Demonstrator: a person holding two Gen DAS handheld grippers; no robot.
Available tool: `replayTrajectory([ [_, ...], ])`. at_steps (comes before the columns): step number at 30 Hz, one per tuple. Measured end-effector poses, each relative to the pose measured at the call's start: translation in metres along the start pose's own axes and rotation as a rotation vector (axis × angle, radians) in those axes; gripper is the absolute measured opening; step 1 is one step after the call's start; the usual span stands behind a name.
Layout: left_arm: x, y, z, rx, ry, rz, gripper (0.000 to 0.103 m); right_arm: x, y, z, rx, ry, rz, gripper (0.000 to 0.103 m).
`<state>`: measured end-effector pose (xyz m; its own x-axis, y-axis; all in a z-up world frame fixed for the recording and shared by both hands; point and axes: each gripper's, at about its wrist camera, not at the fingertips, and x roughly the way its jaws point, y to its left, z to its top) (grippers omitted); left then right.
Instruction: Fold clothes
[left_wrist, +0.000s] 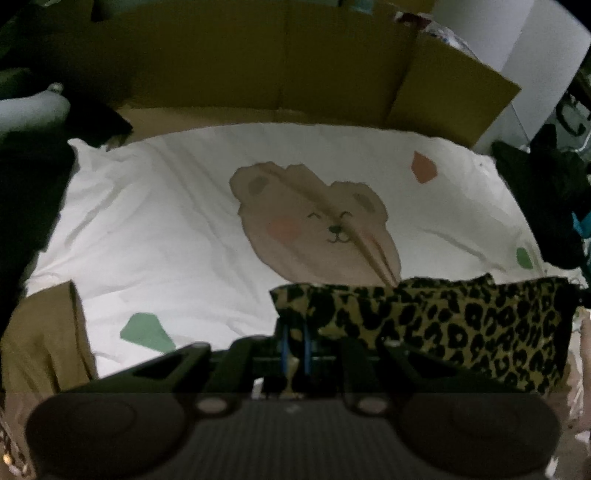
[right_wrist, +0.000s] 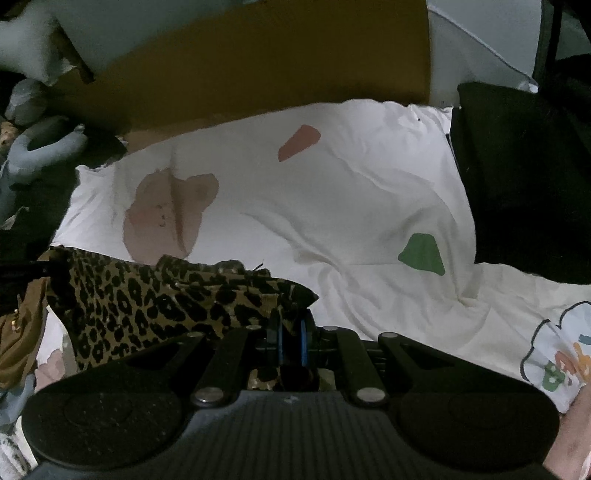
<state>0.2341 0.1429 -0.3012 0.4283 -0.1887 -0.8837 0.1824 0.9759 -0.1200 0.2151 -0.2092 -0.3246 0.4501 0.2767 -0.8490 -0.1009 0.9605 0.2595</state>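
Observation:
A leopard-print garment (left_wrist: 461, 325) hangs stretched between my two grippers above the bed. My left gripper (left_wrist: 295, 332) is shut on its left corner, the cloth pinched between the blue-edged fingers. In the right wrist view the same garment (right_wrist: 155, 299) runs off to the left, and my right gripper (right_wrist: 291, 325) is shut on its right corner. Below lies a white sheet (left_wrist: 166, 229) printed with a brown bear face (left_wrist: 314, 225) and coloured patches; it also shows in the right wrist view (right_wrist: 369, 206).
Brown cardboard (left_wrist: 258, 59) stands along the far side of the bed. Dark clothes (left_wrist: 546, 192) pile at the right. A black cushion (right_wrist: 524, 177) lies at the right edge. A grey plush toy (right_wrist: 40, 147) sits at far left. A brown garment (left_wrist: 44, 339) lies at near left.

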Motion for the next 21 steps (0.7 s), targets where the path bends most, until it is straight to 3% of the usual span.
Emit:
replayTrajectory([
  [13,0.039,0.007,0.009,0.019,0.035,0.004,0.008,0.037,-0.013,0.013,0.033,0.021,0.002,0.007],
  [21,0.023,0.011,0.003,0.014,0.006,-0.011,0.008,0.025,-0.012,0.016,0.020,-0.003,0.024,0.007],
])
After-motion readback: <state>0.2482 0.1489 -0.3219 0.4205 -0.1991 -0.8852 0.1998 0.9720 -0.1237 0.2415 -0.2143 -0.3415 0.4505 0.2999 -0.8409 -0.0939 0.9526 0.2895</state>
